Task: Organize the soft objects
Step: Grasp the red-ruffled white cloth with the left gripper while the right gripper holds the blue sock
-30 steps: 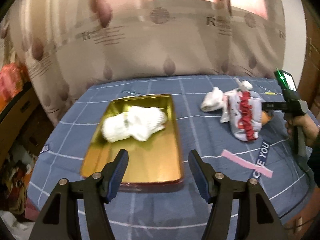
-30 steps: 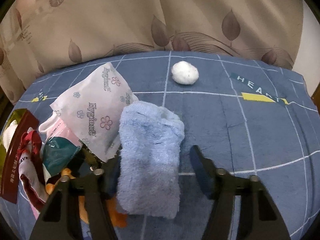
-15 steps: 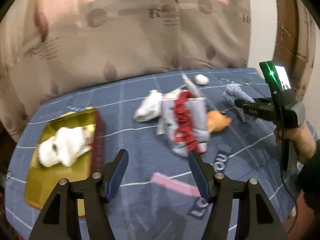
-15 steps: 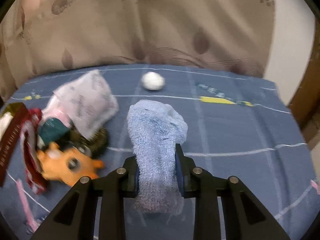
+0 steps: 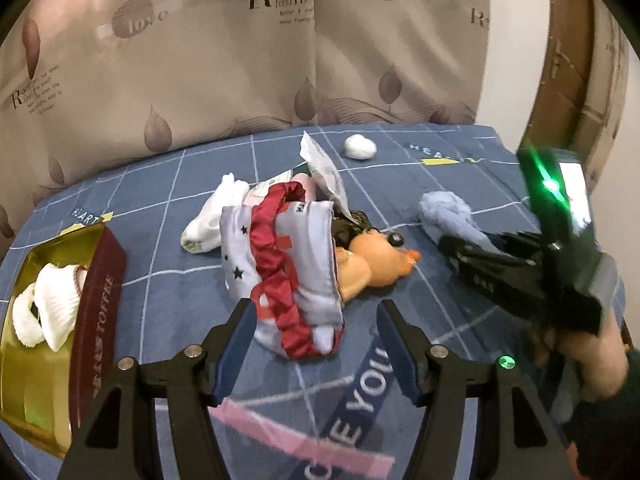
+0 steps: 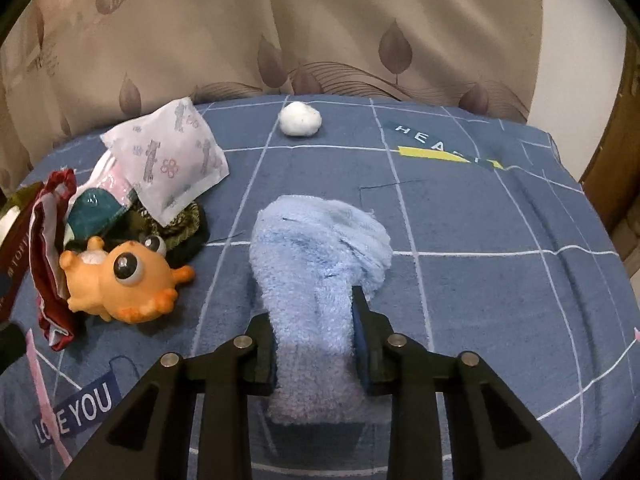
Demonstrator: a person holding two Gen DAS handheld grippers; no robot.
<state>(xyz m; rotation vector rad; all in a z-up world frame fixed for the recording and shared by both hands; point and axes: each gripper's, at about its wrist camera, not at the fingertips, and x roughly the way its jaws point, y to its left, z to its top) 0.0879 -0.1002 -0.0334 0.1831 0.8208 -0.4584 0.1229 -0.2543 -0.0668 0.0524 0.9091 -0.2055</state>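
Soft items on a blue cloth-covered worktop (image 5: 168, 304), with two claws.
From left: gold tin (image 5: 44, 364) holding white socks (image 5: 48, 308); left claw (image 5: 314, 350) spread, empty, above a red-trimmed pouch (image 5: 288, 268); right claw (image 6: 314, 350) pinching the blue fleece sock (image 6: 316, 256).

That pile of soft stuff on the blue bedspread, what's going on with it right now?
A person is sorting it with two handheld grippers. The right gripper has just closed its fingers on the fluffy blue sock. The left gripper is open and empty, above the red-and-white pouch. White socks already sit in the gold tin; the orange toy and cotton ball remain out.
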